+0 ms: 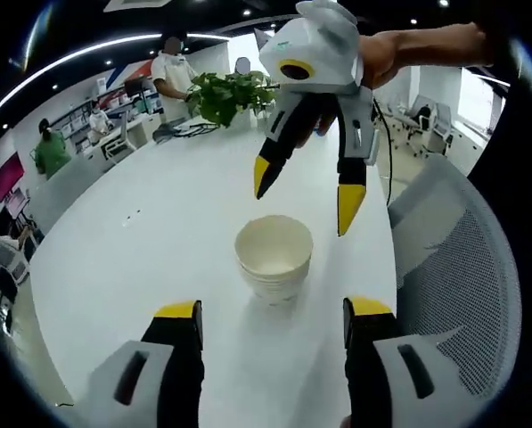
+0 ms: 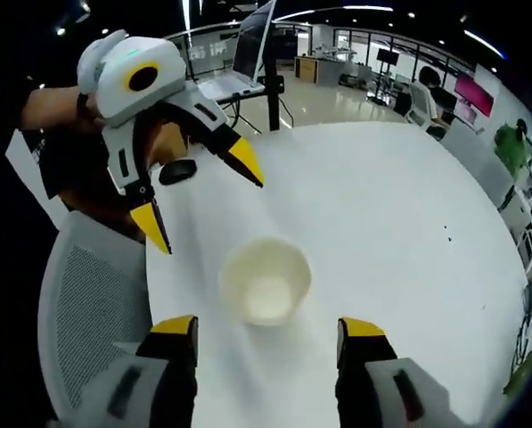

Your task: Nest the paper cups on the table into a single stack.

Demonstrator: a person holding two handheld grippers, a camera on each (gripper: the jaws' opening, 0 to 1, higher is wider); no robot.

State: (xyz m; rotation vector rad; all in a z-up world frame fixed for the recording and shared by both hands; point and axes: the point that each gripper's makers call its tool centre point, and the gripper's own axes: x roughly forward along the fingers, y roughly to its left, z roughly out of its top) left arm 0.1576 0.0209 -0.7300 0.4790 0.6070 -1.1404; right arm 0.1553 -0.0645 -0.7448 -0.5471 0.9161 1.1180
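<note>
A stack of nested white paper cups (image 1: pixel 274 259) stands upright on the white table (image 1: pixel 159 241). My left gripper (image 1: pixel 273 314) is open just short of the stack, with nothing between its yellow-tipped jaws. Beyond the cups my right gripper (image 1: pixel 306 198) hangs open above the table, held by a hand. In the right gripper view the same cup stack (image 2: pixel 266 280) sits just ahead of my open right gripper (image 2: pixel 267 330), and my left gripper (image 2: pixel 199 196) hovers open to the upper left of the cups.
A grey mesh office chair (image 1: pixel 466 267) stands at the table's edge beside the cups, also seen as a chair (image 2: pixel 87 312). A green potted plant (image 1: pixel 230 94) and a laptop (image 2: pixel 248 53) rest on far parts of the table. People stand in the background.
</note>
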